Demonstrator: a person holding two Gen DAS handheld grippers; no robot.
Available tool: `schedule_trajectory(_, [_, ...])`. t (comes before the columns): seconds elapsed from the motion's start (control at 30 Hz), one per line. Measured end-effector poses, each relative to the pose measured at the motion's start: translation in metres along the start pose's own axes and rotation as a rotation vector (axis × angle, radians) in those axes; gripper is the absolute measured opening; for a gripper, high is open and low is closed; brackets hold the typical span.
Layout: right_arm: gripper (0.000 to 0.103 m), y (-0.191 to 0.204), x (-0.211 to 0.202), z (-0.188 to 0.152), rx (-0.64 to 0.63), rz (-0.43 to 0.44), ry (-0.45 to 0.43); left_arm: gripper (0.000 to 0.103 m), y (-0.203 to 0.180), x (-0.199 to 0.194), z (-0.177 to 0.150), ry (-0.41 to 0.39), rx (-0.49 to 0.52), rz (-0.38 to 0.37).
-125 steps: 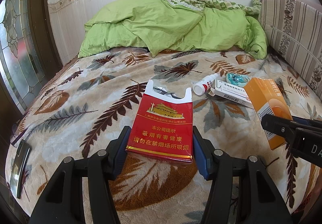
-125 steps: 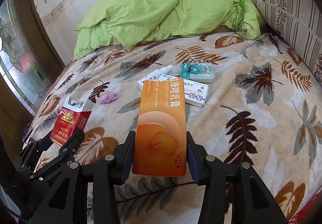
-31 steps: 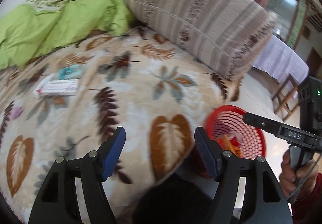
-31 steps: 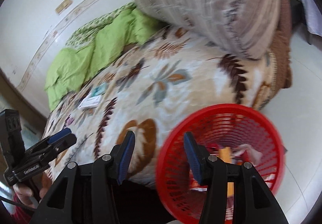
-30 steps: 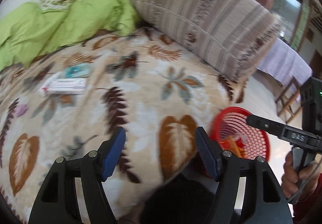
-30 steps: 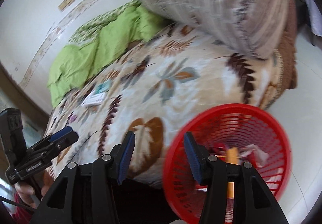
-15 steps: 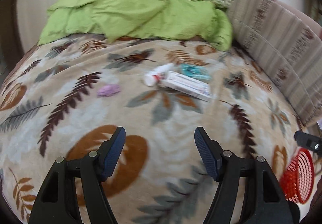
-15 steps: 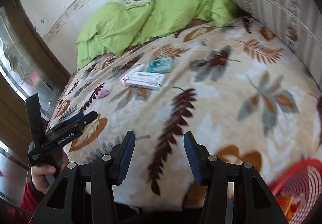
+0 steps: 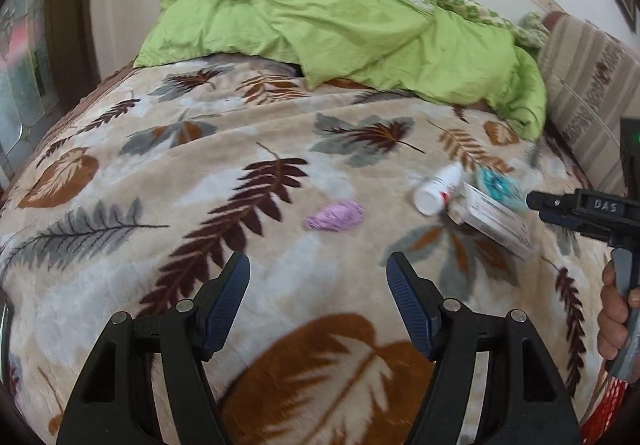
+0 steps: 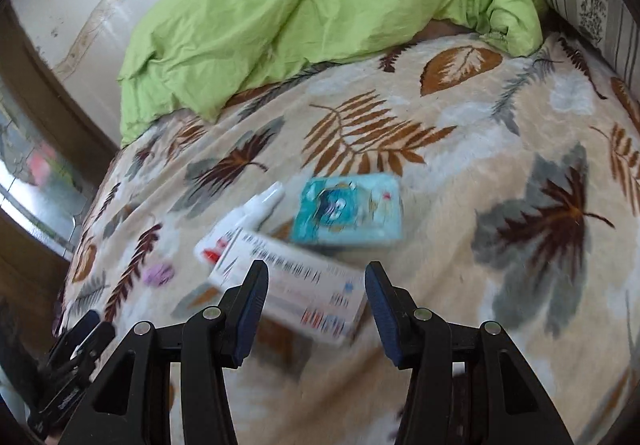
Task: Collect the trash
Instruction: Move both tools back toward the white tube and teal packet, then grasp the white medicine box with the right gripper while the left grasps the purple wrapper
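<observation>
Leaf-patterned blanket point(image 9: 280, 149) covered the bed, with a rumpled green quilt point(image 9: 340, 17) heaped at its far end against a pale wall and a striped cushion point(image 9: 584, 77) along the right side.

Four pieces of trash lay on the blanket. A white box point(image 10: 292, 285) with printed text rested tilted, its far end touching a small white bottle point(image 10: 248, 217) that lay on its side. Just beside both, on the right, sat a teal packet point(image 10: 348, 209). A crumpled purple scrap point(image 9: 336, 215) lay apart from that cluster, to its left.

In the left wrist view, the left gripper point(image 9: 318, 289) hovered above the blanket with its fingers point(image 9: 228, 301) spread apart and nothing between them; the purple scrap lay just ahead of the gap. The right gripper point(image 10: 316, 301) also had its fingers point(image 10: 252, 305) apart, poised over the near end of the white box, which showed in the gap between them; whether the pads touched the box could not be told, since the picture was blurred there. A hand point(image 9: 616, 309) held the right gripper's grey handle at the right edge of the left wrist view, and a sliver of red basket point(image 9: 600, 421) showed at the lower right corner.
</observation>
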State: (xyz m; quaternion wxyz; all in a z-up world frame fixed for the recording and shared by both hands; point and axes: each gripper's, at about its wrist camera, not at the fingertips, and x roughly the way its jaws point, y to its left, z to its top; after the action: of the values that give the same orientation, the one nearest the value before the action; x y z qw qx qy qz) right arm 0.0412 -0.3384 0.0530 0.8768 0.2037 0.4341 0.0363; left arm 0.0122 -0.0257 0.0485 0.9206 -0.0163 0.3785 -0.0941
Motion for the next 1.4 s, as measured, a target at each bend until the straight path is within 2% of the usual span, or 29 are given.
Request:
schedule_trajectory(0.1, [0.053,-0.014,0.019,0.01,0.048,0.0,0.01,0.07,0.011,0.007,0.005,0.005,-0.04,0.006])
schedule_trajectory(0.2, [0.054,-0.018,0.026,0.004,0.107,0.084,0.062,0.07,0.013,0.008,0.007,0.007,-0.037,0.007])
schedule_trajectory(0.27, [0.055,-0.008,0.023,-0.011,0.093,0.16,0.108,0.07,0.013,0.006,0.008,0.001,-0.04,0.001])
schedule_trajectory(0.4, [0.06,0.024,0.015,-0.043,0.002,0.227,0.178,0.07,0.016,0.003,0.01,-0.008,-0.057,-0.007])
schedule_trajectory(0.47, [0.06,0.04,0.013,-0.052,-0.062,0.203,0.192,0.07,0.018,0.003,0.012,-0.01,-0.065,-0.005])
schedule_trajectory(0.63, [0.062,0.076,0.019,-0.053,-0.221,0.057,0.154,0.07,0.022,0.01,0.015,-0.007,-0.068,-0.003])
schedule_trajectory(0.8, [0.061,0.088,0.034,-0.06,-0.272,-0.045,0.148,0.07,0.02,0.024,0.021,-0.002,-0.033,-0.034])
schedule_trajectory(0.93, [0.059,0.082,0.021,-0.067,-0.226,-0.046,0.139,0.07,0.012,0.041,0.025,0.018,0.027,-0.053])
schedule_trajectory(1.07, [0.059,0.079,0.002,-0.073,-0.158,-0.03,0.125,0.07,0.003,0.063,0.027,0.071,0.064,-0.075])
schedule_trajectory(1.2, [0.059,0.075,-0.011,-0.075,-0.088,-0.014,0.113,0.062,-0.013,0.072,0.028,0.09,0.117,-0.09])
schedule_trajectory(1.27, [0.059,0.077,-0.015,-0.075,-0.088,-0.02,0.096,0.053,-0.022,0.078,0.026,0.11,0.156,-0.065])
schedule_trajectory(1.3, [0.059,0.078,-0.016,-0.075,-0.095,-0.025,0.087,0.043,-0.025,0.084,0.024,0.139,0.171,-0.053])
schedule_trajectory(1.4, [0.059,0.077,-0.015,-0.074,-0.085,-0.021,0.087,0.04,-0.026,0.088,0.023,0.147,0.179,-0.026])
